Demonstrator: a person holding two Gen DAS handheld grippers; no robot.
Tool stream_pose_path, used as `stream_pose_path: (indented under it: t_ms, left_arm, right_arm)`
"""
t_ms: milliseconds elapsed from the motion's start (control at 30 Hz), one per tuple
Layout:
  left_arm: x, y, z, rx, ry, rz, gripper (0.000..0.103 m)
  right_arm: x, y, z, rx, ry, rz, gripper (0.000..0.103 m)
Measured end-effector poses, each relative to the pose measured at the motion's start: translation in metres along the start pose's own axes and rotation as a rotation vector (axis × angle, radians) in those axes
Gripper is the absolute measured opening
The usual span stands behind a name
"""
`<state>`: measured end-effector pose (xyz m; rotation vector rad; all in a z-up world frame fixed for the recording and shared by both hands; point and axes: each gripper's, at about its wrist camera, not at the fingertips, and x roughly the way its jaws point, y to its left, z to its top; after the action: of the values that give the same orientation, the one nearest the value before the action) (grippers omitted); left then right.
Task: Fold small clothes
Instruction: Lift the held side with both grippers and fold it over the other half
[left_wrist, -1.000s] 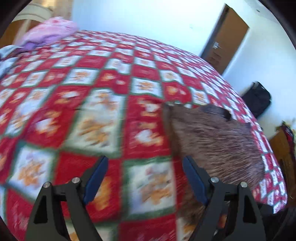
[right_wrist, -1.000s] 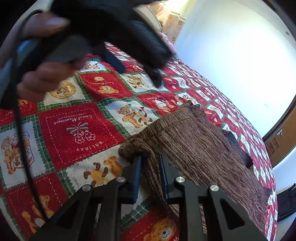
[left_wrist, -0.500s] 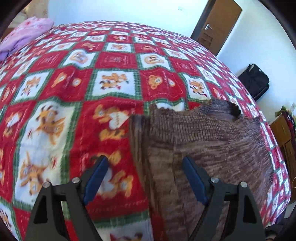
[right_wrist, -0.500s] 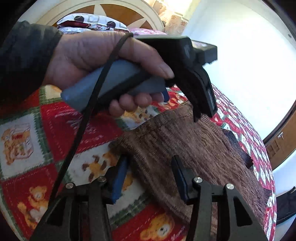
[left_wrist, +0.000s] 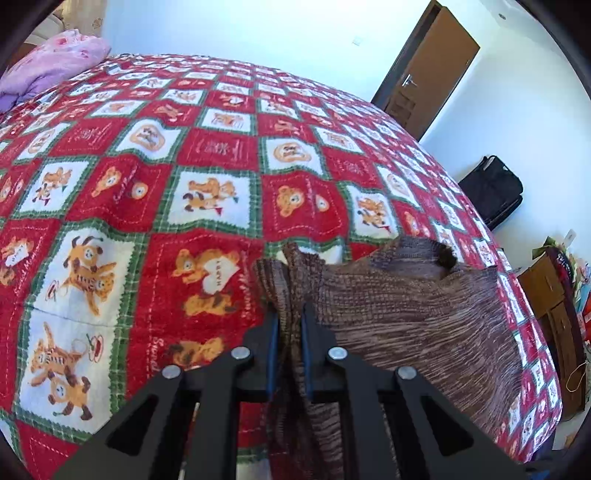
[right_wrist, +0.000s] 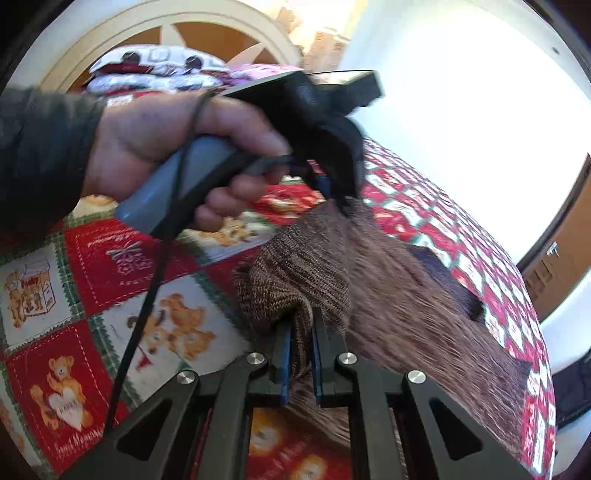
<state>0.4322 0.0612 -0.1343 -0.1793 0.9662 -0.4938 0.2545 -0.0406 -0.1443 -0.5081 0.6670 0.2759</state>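
Observation:
A brown knitted garment (left_wrist: 406, 314) lies on the red, white and green teddy-bear bedspread (left_wrist: 184, 206). My left gripper (left_wrist: 289, 317) is shut on a bunched edge of the garment, the knit pinched between its blue pads. In the right wrist view my right gripper (right_wrist: 302, 332) is shut on another corner of the brown garment (right_wrist: 406, 306), which is lifted a little off the bedspread (right_wrist: 110, 295). Further along the same edge, the person's hand (right_wrist: 166, 147) holds the left gripper (right_wrist: 340, 199) down on the fabric.
A pink and purple bundle (left_wrist: 48, 59) lies at the bed's far left. A brown door (left_wrist: 424, 74) and a black bag (left_wrist: 495, 188) are beyond the bed on the right. A round headboard (right_wrist: 166, 48) with pillows stands behind the hand.
Both grippers have closed on the brown garment: the left went from wide open to pinching the edge, the right reopened briefly and then clamped its corner. The left gripper moved onto the garment.

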Motion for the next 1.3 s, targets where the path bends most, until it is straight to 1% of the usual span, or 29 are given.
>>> stream_pose_path:
  t_ms: [67,133,233,333,400,633,767,867,1067,1167,1300]
  left_arm:
    - [-0.006,-0.003,0.0,-0.011,-0.024,-0.008,0.011]
    - [-0.009,-0.005,0.003,-0.025,-0.04,-0.024,0.011]
    - [-0.019,-0.011,0.009,-0.06,-0.07,-0.077,0.011]
    - [-0.026,-0.027,0.016,-0.062,-0.092,-0.121,0.011]
    - [-0.028,-0.046,0.022,-0.046,-0.101,-0.152,0.011]
    - [-0.018,-0.109,0.034,-0.017,-0.12,-0.239,0.011]
    - [0.0,-0.153,0.038,0.023,-0.102,-0.264,0.011]
    - [0.021,-0.184,0.038,0.052,-0.063,-0.279,0.011]
    - [0.049,-0.221,0.034,0.095,-0.009,-0.266,0.011]
    - [0.052,-0.236,0.032,0.112,0.005,-0.269,0.011]
    - [0.06,-0.261,0.028,0.167,0.028,-0.255,0.011]
  right_arm:
    - [-0.008,-0.009,-0.002,0.02,-0.015,-0.005,0.008]
    - [-0.016,-0.018,-0.002,0.058,-0.03,0.018,0.008]
    - [-0.028,-0.035,-0.004,0.126,-0.058,0.054,0.008]
    - [-0.041,-0.049,-0.01,0.184,-0.087,0.047,0.008]
    - [-0.049,-0.063,-0.014,0.239,-0.098,0.047,0.008]
    - [-0.074,-0.123,-0.041,0.394,-0.112,-0.012,0.008]
    - [-0.087,-0.149,-0.064,0.485,-0.093,-0.038,0.008]
    - [-0.092,-0.166,-0.084,0.546,-0.063,-0.051,0.007]
    - [-0.095,-0.198,-0.124,0.672,-0.014,-0.051,0.007]
    - [-0.1,-0.208,-0.139,0.731,-0.006,-0.036,0.007]
    - [-0.104,-0.216,-0.158,0.797,0.011,-0.017,0.007]
